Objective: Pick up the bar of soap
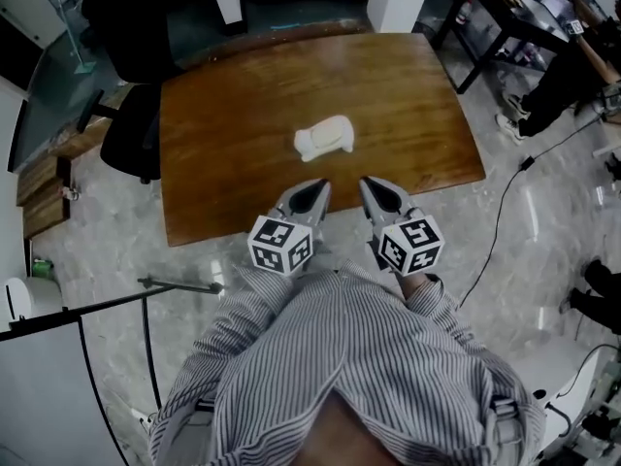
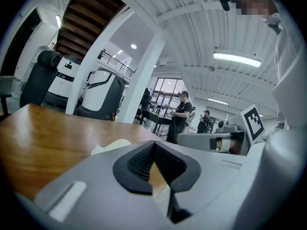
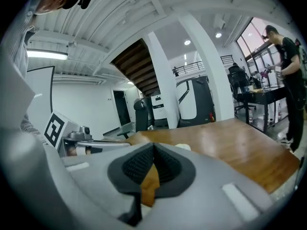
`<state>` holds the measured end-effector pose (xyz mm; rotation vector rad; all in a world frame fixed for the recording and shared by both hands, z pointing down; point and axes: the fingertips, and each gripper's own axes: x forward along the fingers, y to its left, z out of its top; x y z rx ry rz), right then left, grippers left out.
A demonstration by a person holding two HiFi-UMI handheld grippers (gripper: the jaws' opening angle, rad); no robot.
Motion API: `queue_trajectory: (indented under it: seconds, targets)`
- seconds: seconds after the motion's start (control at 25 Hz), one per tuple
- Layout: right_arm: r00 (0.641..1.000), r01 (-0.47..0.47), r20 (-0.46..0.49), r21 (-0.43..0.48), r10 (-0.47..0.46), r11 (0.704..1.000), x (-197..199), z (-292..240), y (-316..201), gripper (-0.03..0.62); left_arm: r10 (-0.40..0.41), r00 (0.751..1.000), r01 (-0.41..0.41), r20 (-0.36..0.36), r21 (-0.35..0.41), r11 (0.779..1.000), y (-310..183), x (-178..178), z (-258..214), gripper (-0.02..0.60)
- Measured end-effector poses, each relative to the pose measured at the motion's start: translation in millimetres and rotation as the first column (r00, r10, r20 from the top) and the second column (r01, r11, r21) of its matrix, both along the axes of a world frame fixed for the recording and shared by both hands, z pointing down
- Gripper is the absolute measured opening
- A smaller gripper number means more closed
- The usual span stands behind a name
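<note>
The bar of soap (image 1: pixel 324 137) is a pale, lumpy-looking block lying flat on the wooden table (image 1: pixel 223 105), about mid-table and a bit toward the near edge. Nothing touches it, and the wood around it is bare.

Both tools sit at the table's near edge, well short of the soap, w/ tips angled in toward each other. The left gripper (image 1: pixel 312 192) has its jaws pressed together w/ nothing between the pads; its own view shows only tabletop past the tips, w/ the soap just off to the left. The right gripper (image 1: pixel 375 192) looks the same: jaws together, empty, soap peeking over the upper jaw edge.

Beyond the table are a black office chair (image 1: pixel 131 134) at the left, a cable (image 1: pixel 500 221) trailing across the floor on the right, and the person's striped shirt (image 1: pixel 359 357) at the bottom of the head view.

Judged step: pre-reach; pickup not yet begun. The next move prob. needs one gripper to open its jaws wide enough for the soap's width, go fwd and down, straddle the bar across its short side, then close. Soap may be slick, so a centred, firm grip seems wise.
</note>
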<state>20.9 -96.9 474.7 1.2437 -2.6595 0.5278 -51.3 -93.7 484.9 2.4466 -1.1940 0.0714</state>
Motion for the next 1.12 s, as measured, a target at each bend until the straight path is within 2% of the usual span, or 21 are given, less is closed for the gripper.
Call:
queue_trajectory:
  seconds: [0.16, 0.32, 0.44, 0.52, 0.68, 0.88, 0.96, 1.0, 1.12]
  targets:
    - [1.0, -0.021, 0.021, -0.014, 0.021, 1.0, -18, 0, -46, 0.002, 0.071, 0.997, -0.071, 0.017, -0.003, 0.997, -51, -9, -1, 0.006]
    - [0.999, -0.026, 0.024, -0.035, 0.027, 0.999, -31, 4, -73, 0.002, 0.151, 0.986, -0.15, 0.07, -0.023, 0.988, -82, -8, 9, 0.006]
    - [0.999, -0.026, 0.017, -0.059, 0.027, 0.998, -30, 10, -85, 0.002, 0.215, 0.971, -0.214, 0.105, -0.028, 0.976, -97, 0, 17, 0.006]
    - [1.0, -0.023, 0.013, -0.073, 0.024, 0.997, -26, 14, -92, 0.002, 0.269, 0.95, -0.268, 0.16, -0.028, 0.963, -105, 5, 24, 0.006]
    - [1.0, -0.011, 0.011, -0.094, 0.012, 0.996, -19, 19, -100, 0.002, 0.379, 0.876, -0.377, 0.298, -0.068, 0.924, -119, 15, 46, 0.008]
    - [1.0, 0.003, 0.026, -0.118, 0.0, 0.993, -14, 25, -108, 0.002, 0.46, 0.777, -0.445, 0.429, -0.143, 0.884, -140, 14, 76, 0.091]
    - [0.999, -0.006, 0.032, -0.127, 0.01, 0.992, -7, 28, -111, 0.002, 0.486, 0.738, -0.457, 0.469, -0.184, 0.87, -148, 13, 86, 0.169]
    - [0.999, -0.013, 0.034, -0.133, 0.018, 0.991, -3, 30, -111, 0.002, 0.502, 0.713, -0.463, 0.489, -0.21, 0.861, -150, 13, 92, 0.206]
    - [0.998, -0.034, 0.038, -0.146, 0.04, 0.989, 6, 36, -113, 0.002, 0.566, 0.619, -0.491, 0.545, -0.293, 0.82, -151, 13, 113, 0.255]
